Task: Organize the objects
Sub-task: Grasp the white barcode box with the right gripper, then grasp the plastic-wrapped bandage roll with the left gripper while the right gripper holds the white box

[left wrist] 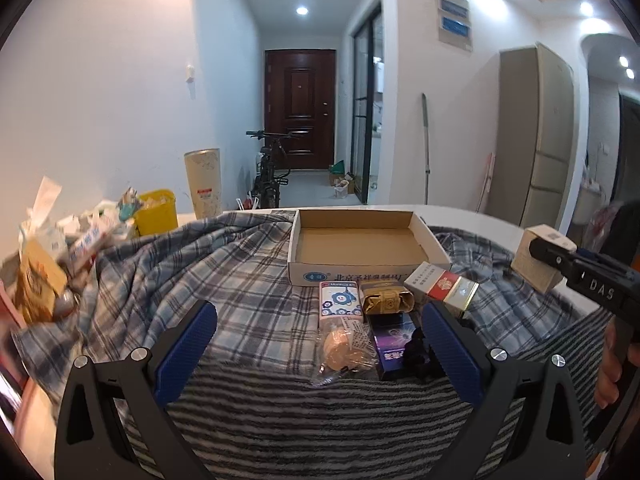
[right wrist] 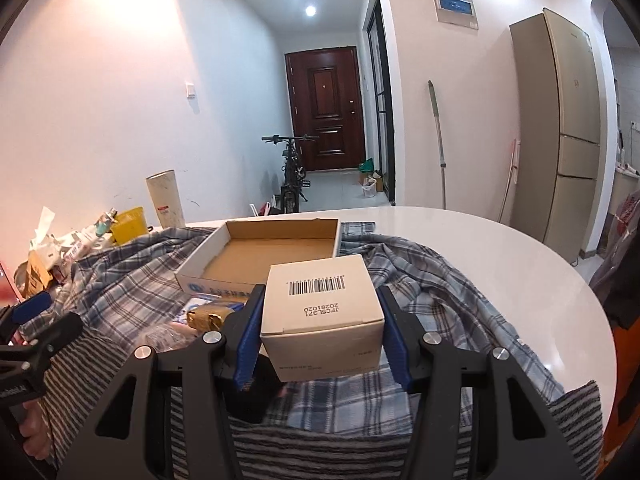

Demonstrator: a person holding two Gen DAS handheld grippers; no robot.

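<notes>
Already your right gripper (right wrist: pixel 320 334) held the small cream barcoded carton (right wrist: pixel 322 312).
Straight beyond it lay the shallow open cardboard tray (right wrist: pixel 256 258); your left gripper (left wrist: pixel 320 344) gaped wide, holding nothing.

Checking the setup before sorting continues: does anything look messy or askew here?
Yes. The plaid cloth lies rumpled under the cardboard tray, and packets are heaped untidily at the table's left edge.

A lived-in home: at 12 o'clock a hallway ends in a dark wooden entrance door (right wrist: pixel 327 108) with a bicycle (right wrist: pixel 291 176) parked before it, a tall refrigerator (right wrist: pixel 560 132) stands at 2 o'clock, and a round white table (right wrist: pixel 500 248) carries crumpled plaid clothing (left wrist: pixel 180 280).
</notes>
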